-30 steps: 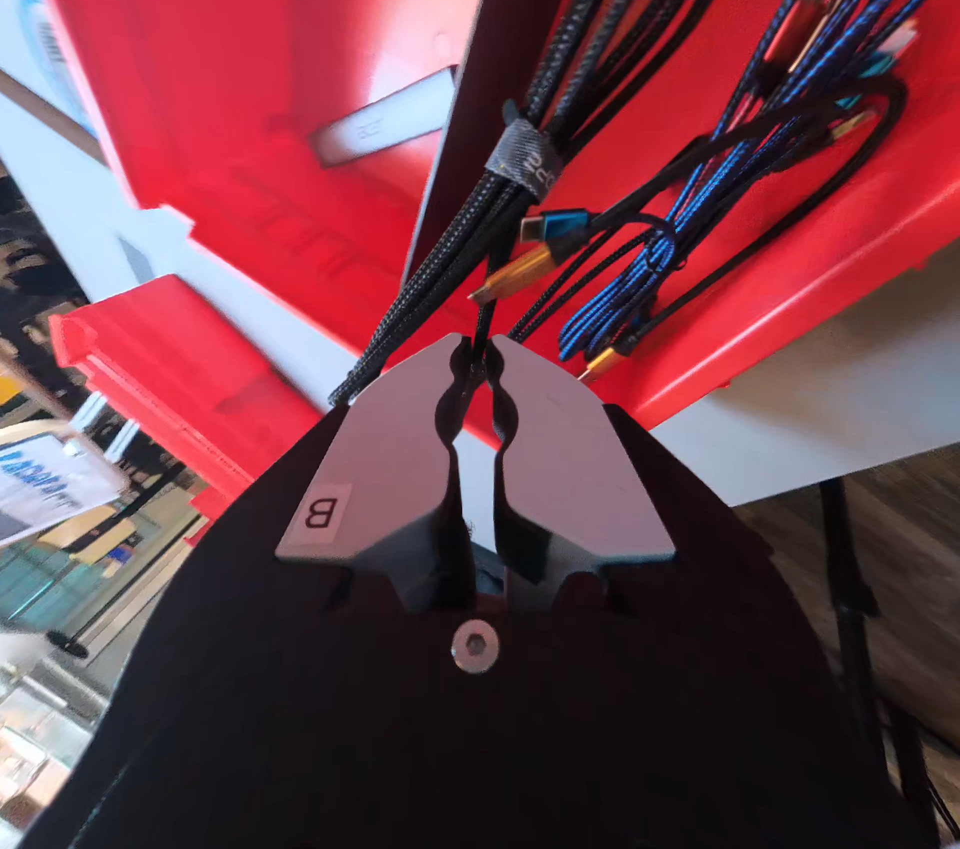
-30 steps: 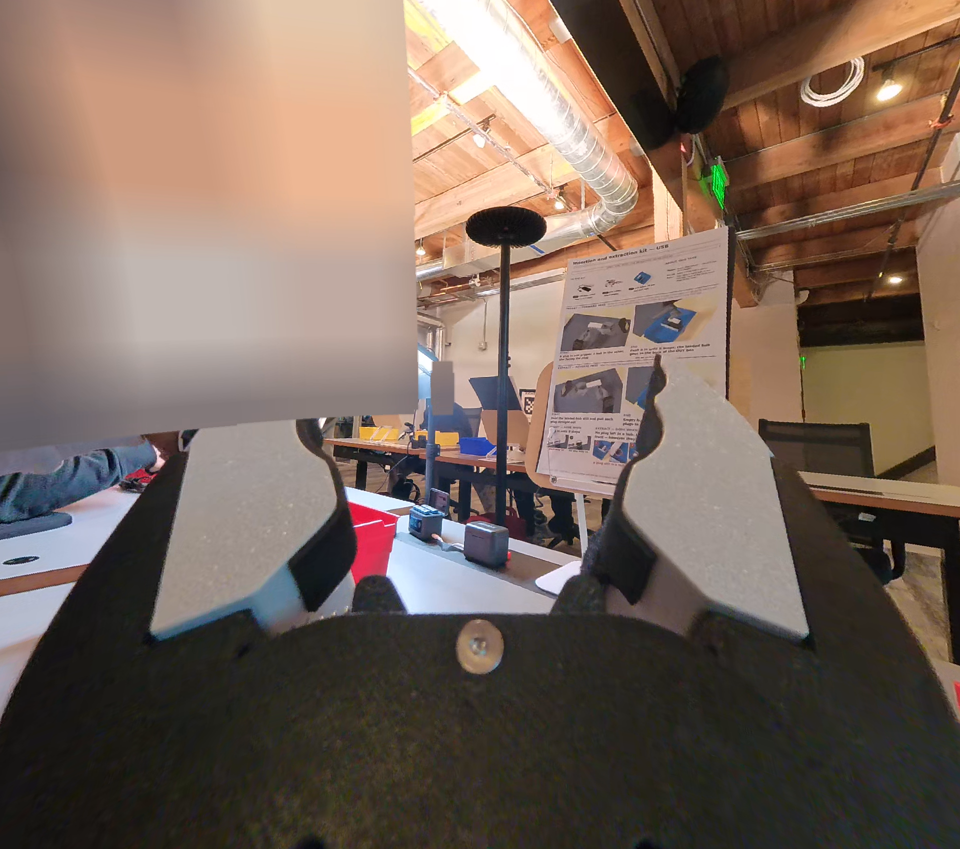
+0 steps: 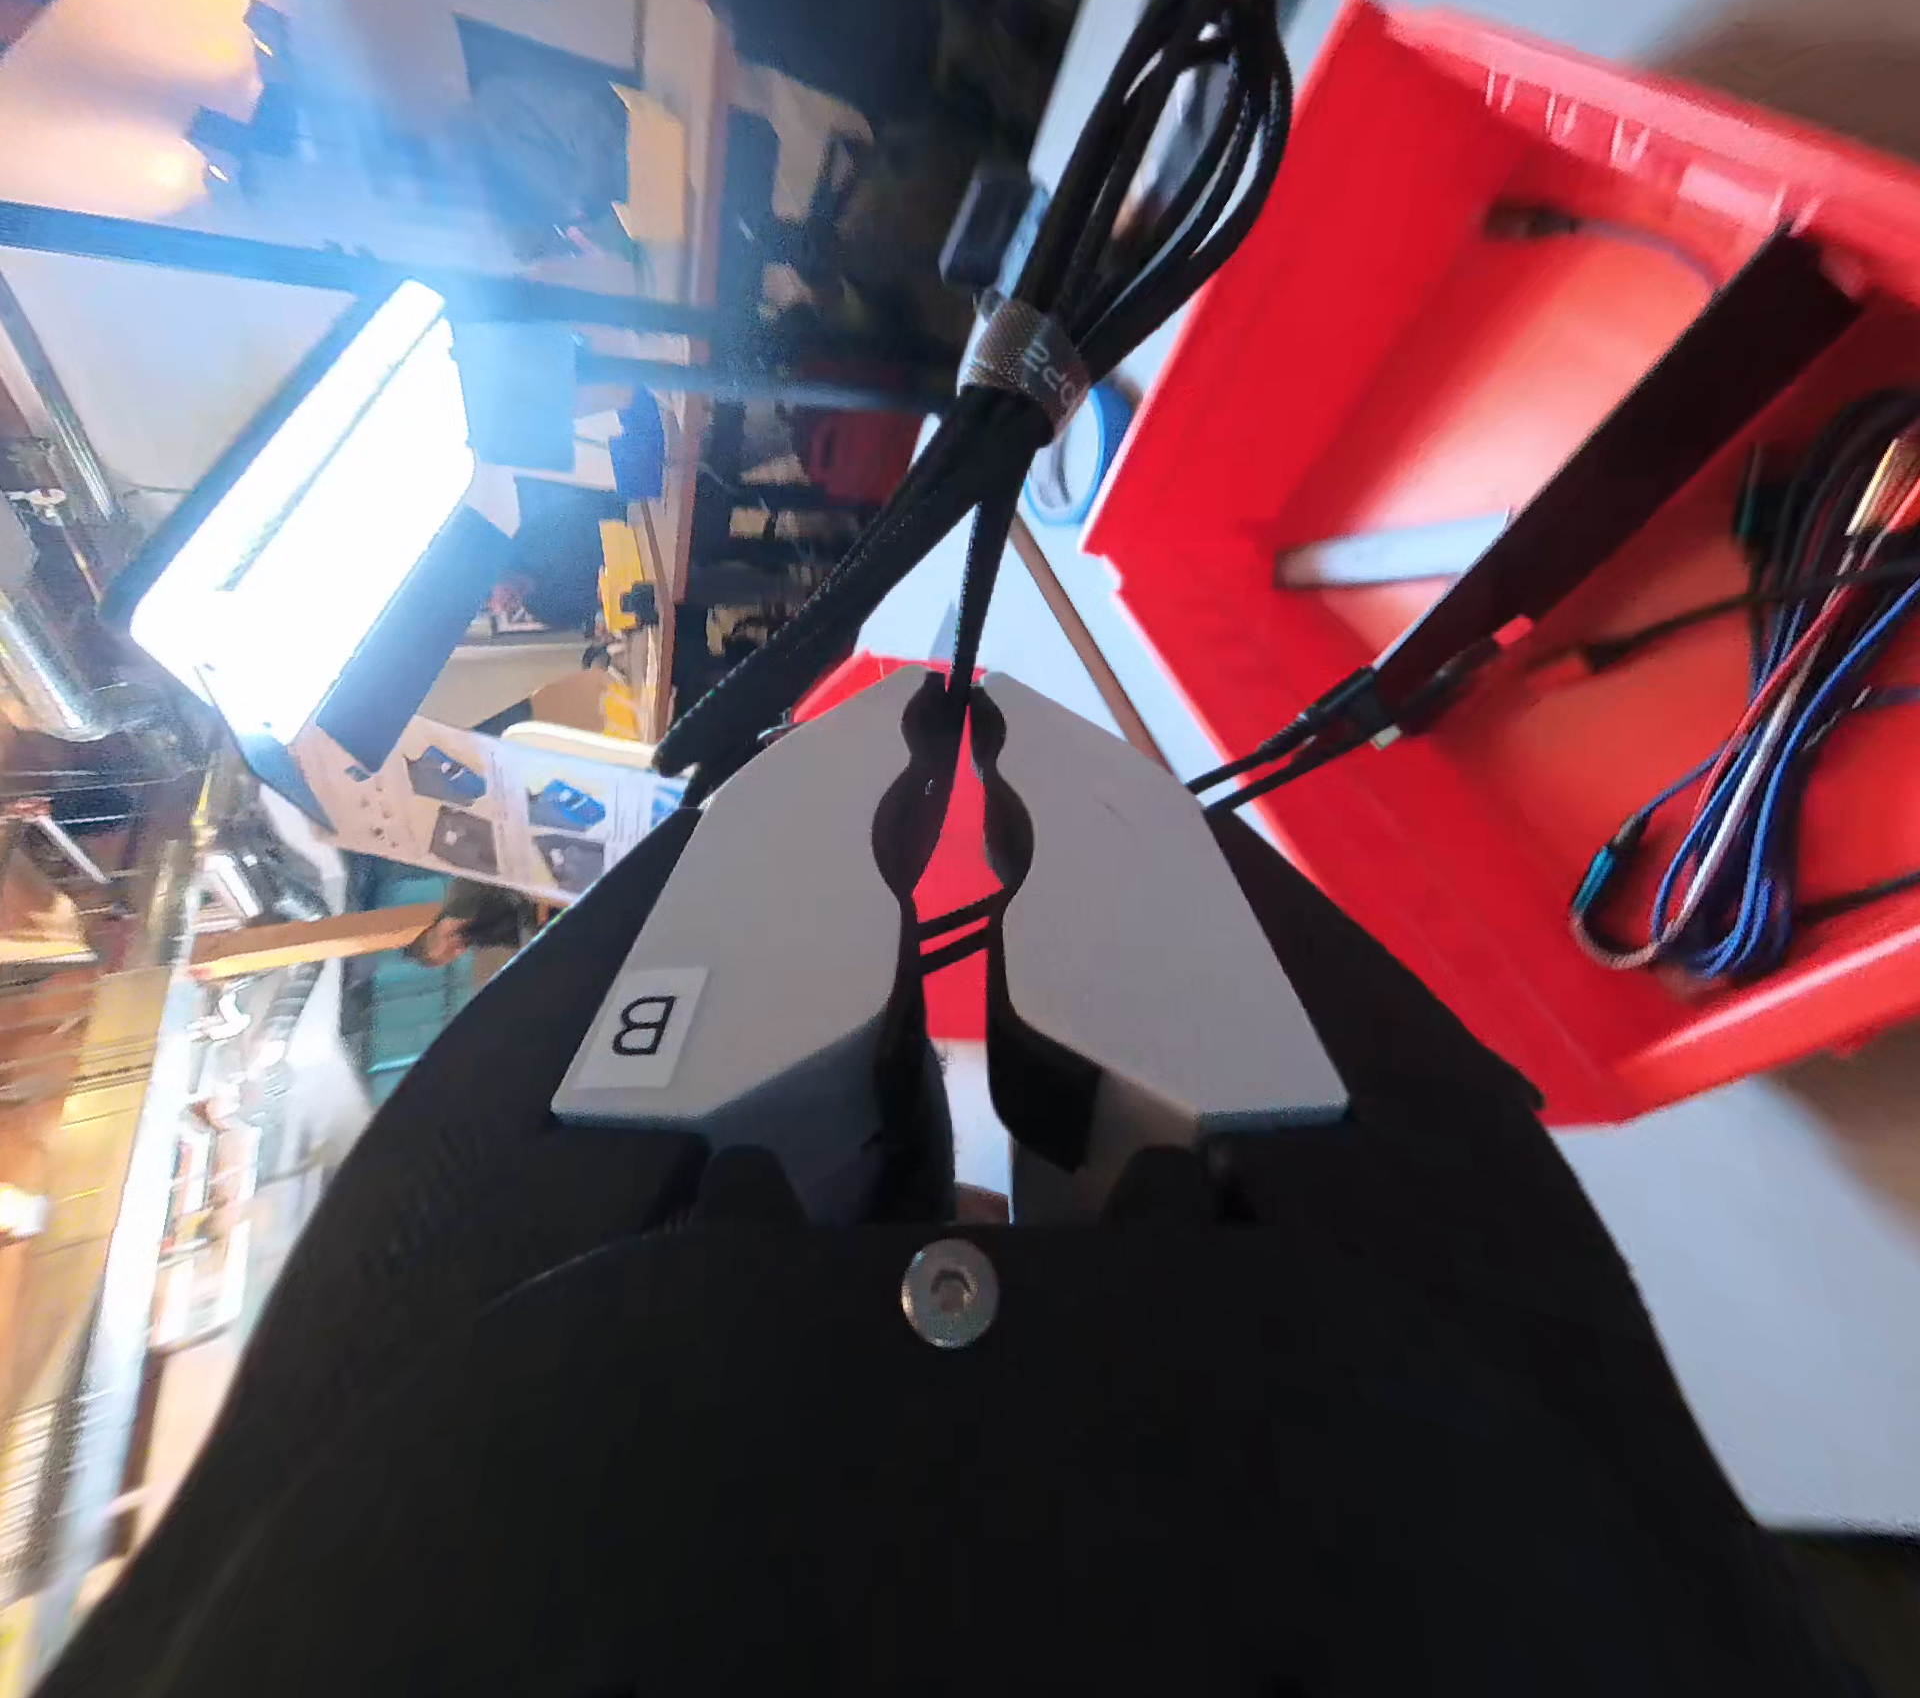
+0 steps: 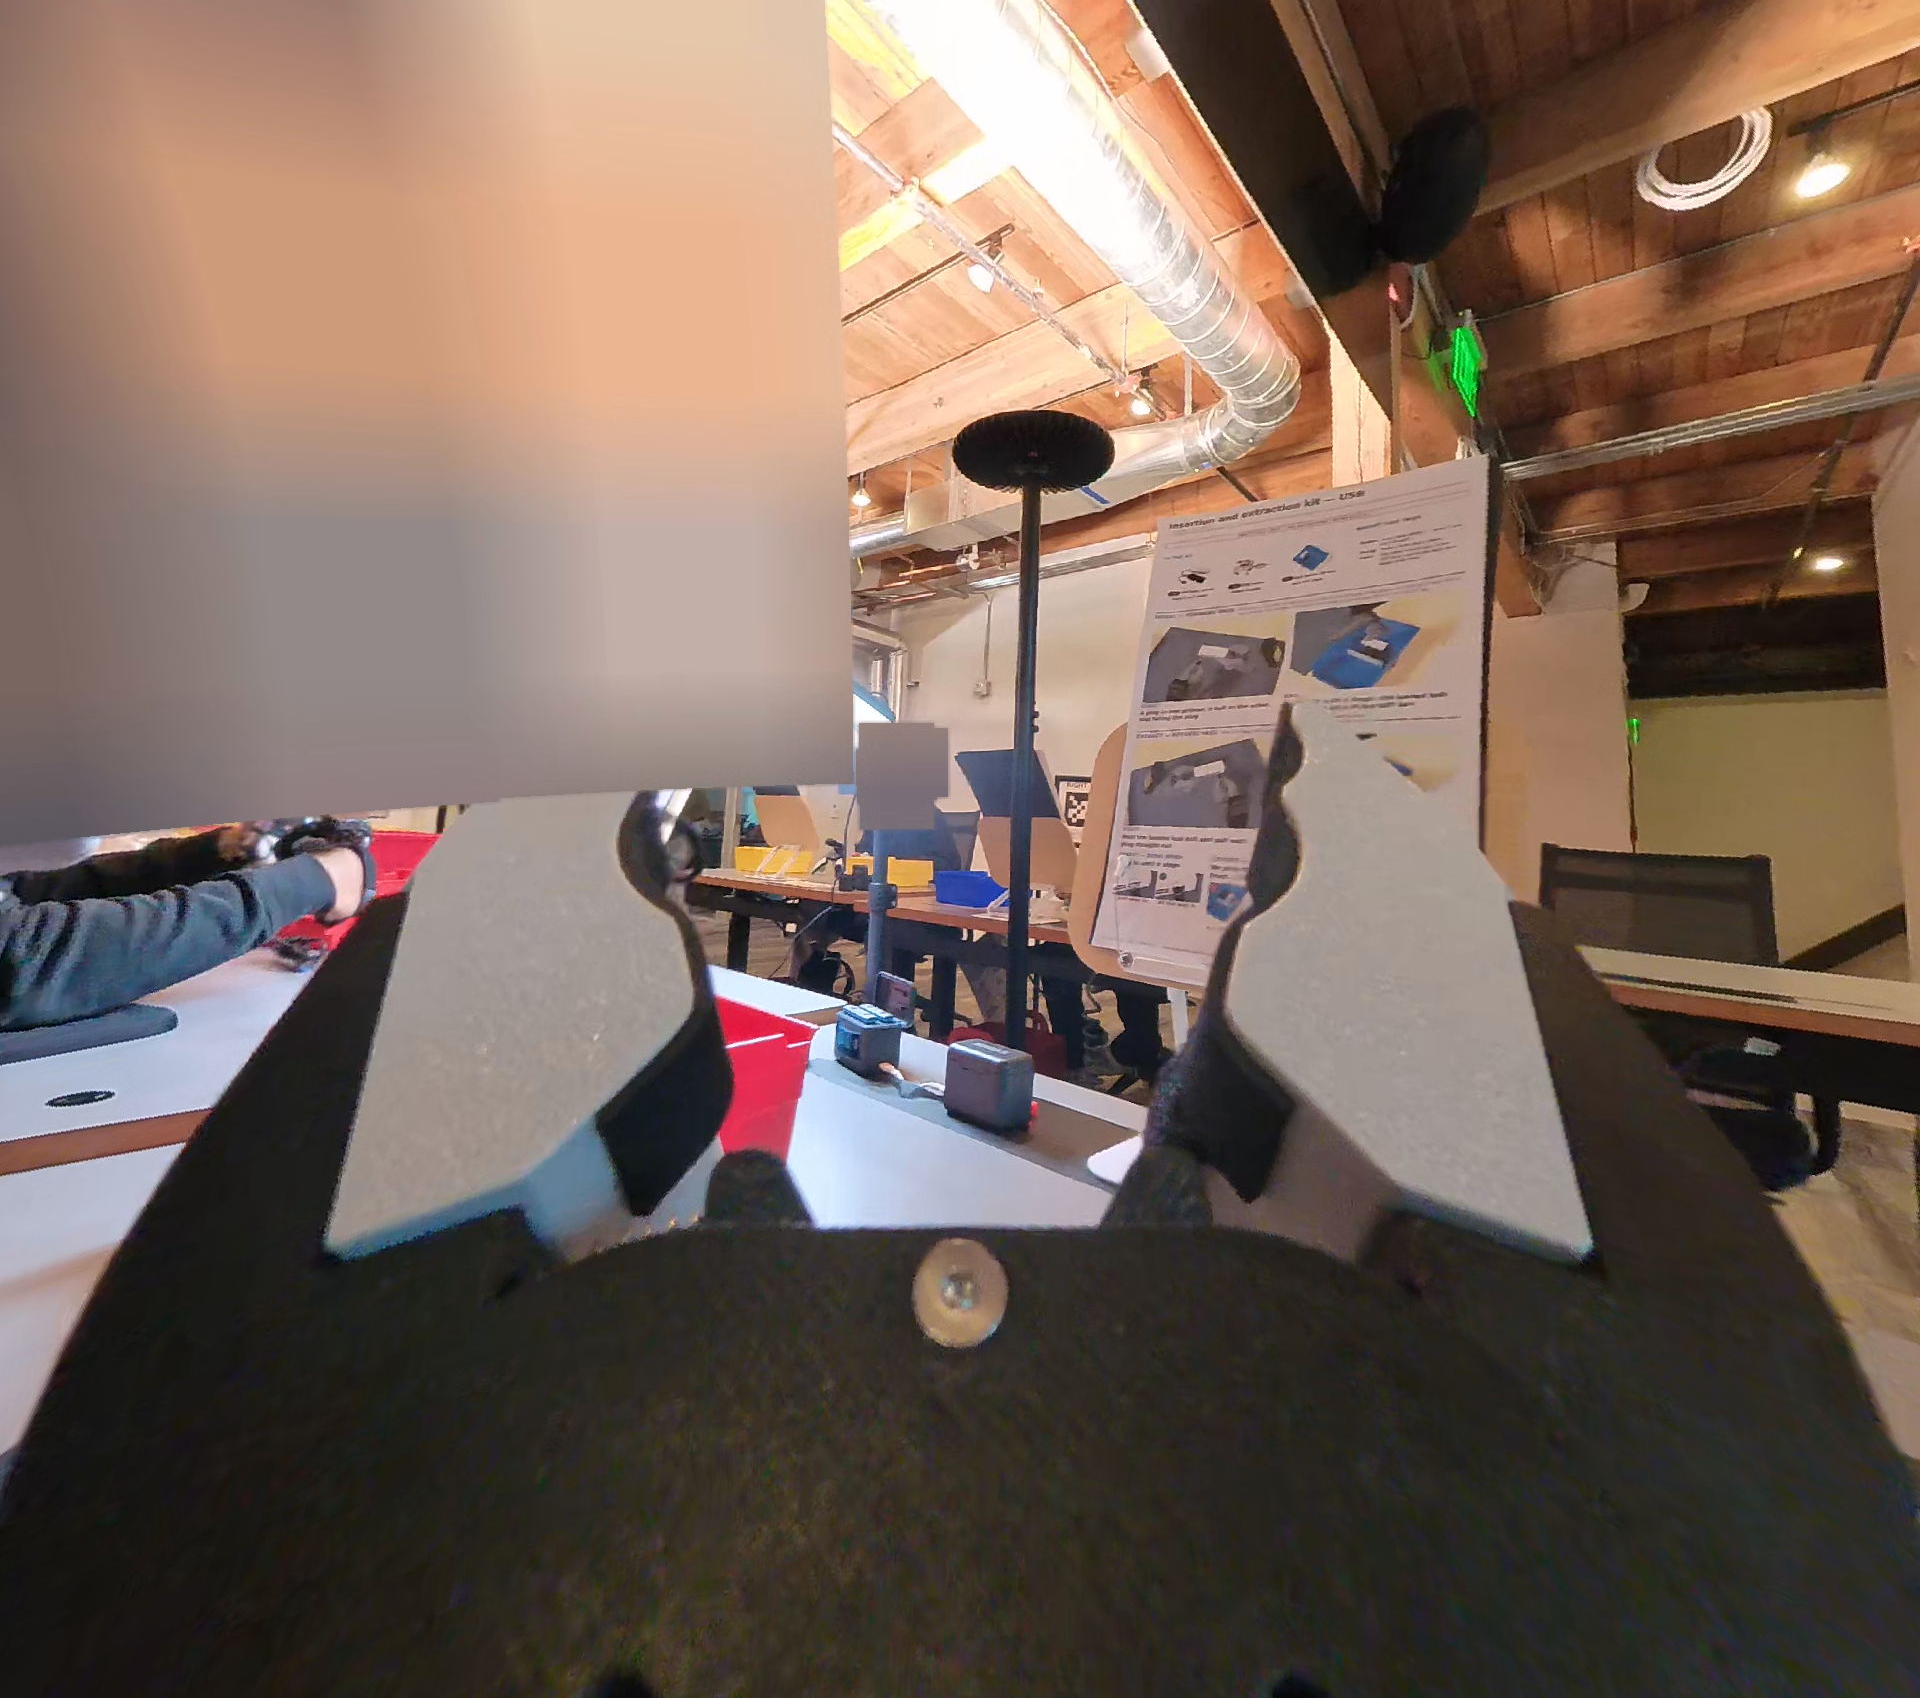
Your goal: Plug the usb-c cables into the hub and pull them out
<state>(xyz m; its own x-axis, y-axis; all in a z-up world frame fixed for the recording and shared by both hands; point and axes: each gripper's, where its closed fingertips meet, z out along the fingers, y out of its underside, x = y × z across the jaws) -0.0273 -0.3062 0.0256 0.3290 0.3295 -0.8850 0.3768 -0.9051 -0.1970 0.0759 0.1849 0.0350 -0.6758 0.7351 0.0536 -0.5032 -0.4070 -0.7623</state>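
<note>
Left wrist view: the left gripper is clamped on one strand of a black cable, pinched at the fingertips. The cable's coiled bundle, bound by a grey strap, hangs in the air beyond the tips, clear of the red bin. A thin black lead runs from beside the right finger into the bin, toward a dark divider. A silver hub lies on the bin floor on the far side of the divider; a tangle of blue cables lies on the near side. The bin rests on a white table. Right wrist view: the right gripper is raised, jaws wide apart and holding nothing, facing the room, where a poster stands beyond the fingertips. A second red bin shows between the fingers on the table.
</note>
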